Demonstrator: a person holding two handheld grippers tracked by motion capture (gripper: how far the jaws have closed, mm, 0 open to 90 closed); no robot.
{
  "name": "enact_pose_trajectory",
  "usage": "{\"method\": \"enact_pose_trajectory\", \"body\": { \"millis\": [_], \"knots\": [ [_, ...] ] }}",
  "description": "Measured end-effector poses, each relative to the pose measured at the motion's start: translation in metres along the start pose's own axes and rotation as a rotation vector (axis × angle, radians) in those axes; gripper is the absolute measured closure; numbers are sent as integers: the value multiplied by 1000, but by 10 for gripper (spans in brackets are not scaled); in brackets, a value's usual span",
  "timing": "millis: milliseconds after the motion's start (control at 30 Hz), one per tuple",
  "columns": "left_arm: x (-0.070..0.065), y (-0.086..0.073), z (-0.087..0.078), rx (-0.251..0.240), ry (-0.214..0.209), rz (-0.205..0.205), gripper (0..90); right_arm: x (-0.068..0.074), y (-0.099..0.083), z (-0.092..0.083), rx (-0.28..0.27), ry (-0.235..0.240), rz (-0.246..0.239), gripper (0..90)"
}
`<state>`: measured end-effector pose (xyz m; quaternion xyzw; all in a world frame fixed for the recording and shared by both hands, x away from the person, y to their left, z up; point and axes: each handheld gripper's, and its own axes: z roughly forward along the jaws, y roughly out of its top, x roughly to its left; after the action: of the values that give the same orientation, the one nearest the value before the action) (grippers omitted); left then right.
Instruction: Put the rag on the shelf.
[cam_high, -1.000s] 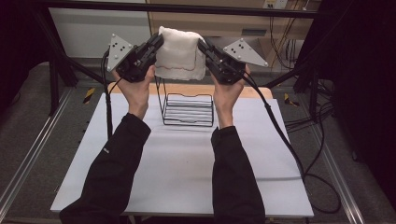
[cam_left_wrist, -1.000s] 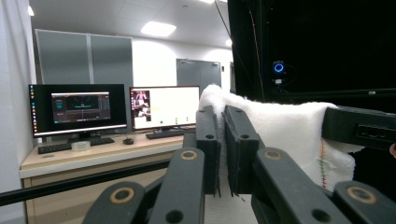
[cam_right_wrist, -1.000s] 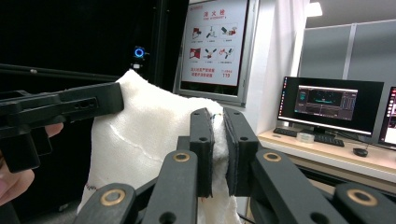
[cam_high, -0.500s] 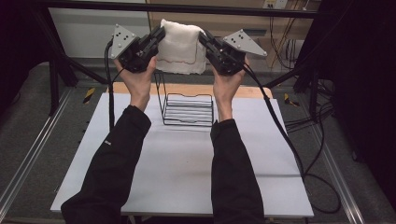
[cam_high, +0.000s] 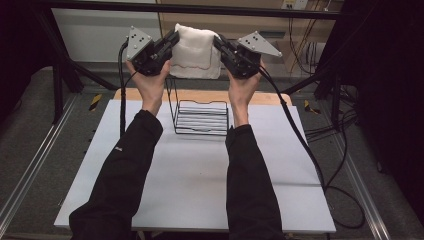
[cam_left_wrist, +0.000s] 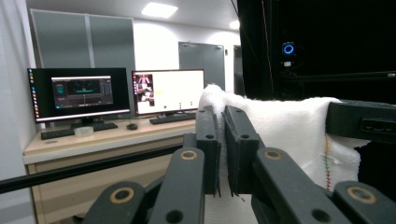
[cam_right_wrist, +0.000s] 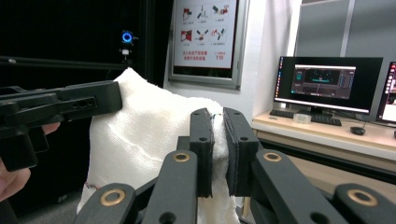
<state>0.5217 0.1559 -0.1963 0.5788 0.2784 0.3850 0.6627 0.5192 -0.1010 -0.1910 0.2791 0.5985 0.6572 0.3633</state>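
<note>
A white towel (cam_high: 196, 52) with a thin red stitched line hangs in the air above the far end of the table, stretched between both grippers. My left gripper (cam_high: 172, 39) is shut on its left top corner, and my right gripper (cam_high: 218, 42) is shut on its right top corner. In the left gripper view the jaws pinch the towel's (cam_left_wrist: 280, 128) edge, and the other gripper (cam_left_wrist: 362, 122) shows at the right. In the right gripper view the jaws clamp a fold of the towel (cam_right_wrist: 140, 140), with the other gripper (cam_right_wrist: 60, 109) at the left. A black wire rack (cam_high: 200, 116) stands on the table below the towel.
The white table top (cam_high: 195, 180) stretches toward the near edge, with a wooden strip (cam_high: 270, 97) along its far edge. Black frame bars (cam_high: 60, 75) and cables (cam_high: 310, 150) run beside the table. Desks with monitors (cam_left_wrist: 84, 93) stand in the room beyond.
Both hands have carried the towel a little farther away from the person, toward the top of the high view. Both grips hold as before.
</note>
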Motion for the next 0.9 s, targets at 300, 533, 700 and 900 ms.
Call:
{"method": "enact_pose_trajectory", "body": {
  "millis": [300, 533, 700, 900],
  "knots": [
    [0, -8, -1, 15, -8, 7, 847, -1, -10, -2, 16, 0, 8, 832],
    [1, -15, -4, 21, -16, 1, 847, 2, -14, -2, 30, 2, 2, 832],
    [0, -19, -4, 32, -20, 8, 847, 1, -18, -4, 43, 6, -1, 832],
    [-2, -24, -2, 40, -33, 14, 847, -2, -23, -6, 64, 5, -8, 832]
  ]
}}
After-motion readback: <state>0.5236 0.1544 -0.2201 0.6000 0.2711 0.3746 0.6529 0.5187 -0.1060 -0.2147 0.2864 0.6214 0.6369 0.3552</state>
